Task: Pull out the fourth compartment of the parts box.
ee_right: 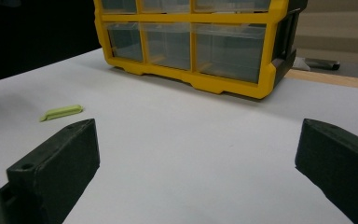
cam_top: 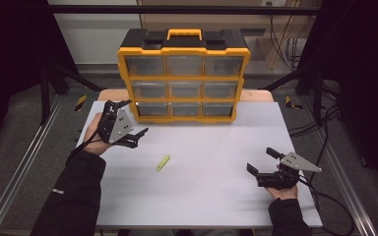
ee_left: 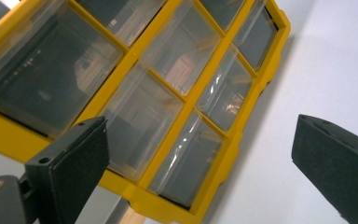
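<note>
High view looks down; both gripper views closely face the drawer cabinet [cam_top: 183, 77]

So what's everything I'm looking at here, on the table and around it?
Drawer cabinet: one, yellow frame with a black top and yellow handle, nine clear drawers in three rows, at the far middle of the table.
Small flat stick: one, pale yellow-green, lying alone on the table near the middle, touching neither gripper.
Table: one, light grey top.
Cables: several, black, on the floor to the right of the table.
Left gripper: one, black with a grey plate, jaws apart, near the cabinet's lower left corner.
Right gripper: one, black with a grey plate, jaws apart, low at the table's right side.
Hands and dark sleeves: two, coming in from the bottom edge.
</note>
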Available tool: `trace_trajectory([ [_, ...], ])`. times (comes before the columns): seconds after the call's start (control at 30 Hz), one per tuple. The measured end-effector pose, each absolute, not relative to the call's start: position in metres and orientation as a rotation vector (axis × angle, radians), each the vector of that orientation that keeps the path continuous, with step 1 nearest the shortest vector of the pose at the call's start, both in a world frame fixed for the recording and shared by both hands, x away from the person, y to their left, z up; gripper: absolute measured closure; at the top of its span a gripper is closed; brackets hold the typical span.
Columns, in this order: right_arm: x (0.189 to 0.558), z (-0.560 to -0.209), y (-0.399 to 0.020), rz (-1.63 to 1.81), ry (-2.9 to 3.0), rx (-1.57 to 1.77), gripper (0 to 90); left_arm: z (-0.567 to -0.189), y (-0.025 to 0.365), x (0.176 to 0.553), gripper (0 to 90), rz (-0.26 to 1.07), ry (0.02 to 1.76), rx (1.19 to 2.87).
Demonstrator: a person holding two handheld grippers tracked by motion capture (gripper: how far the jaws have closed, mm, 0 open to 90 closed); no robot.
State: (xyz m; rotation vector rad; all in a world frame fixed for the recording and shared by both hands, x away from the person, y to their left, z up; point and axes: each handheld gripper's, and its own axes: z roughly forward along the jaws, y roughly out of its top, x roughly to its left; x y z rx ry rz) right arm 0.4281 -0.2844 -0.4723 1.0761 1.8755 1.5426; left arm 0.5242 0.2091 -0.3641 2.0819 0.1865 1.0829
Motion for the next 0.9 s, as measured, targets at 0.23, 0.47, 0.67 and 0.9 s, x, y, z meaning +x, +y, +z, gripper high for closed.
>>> trace_trajectory([
  [0.23,0.428,-0.472,-0.284,1.541,1.874,1.080,0.3,-0.359,0.203,0.536,4.8,1.129,0.108,2.108],
  [0.47,0.428,-0.472,-0.284,1.540,1.874,1.082,0.3,-0.359,0.197,0.545,5.5,1.159,0.074,2.143],
  [0.67,0.428,-0.472,-0.284,1.541,1.874,1.083,0.3,-0.357,0.193,0.552,5.7,1.180,0.044,2.160],
  [0.9,0.428,-0.472,-0.285,1.544,1.870,1.086,0.3,-0.355,0.190,0.561,5.8,1.229,0.031,2.184],
])
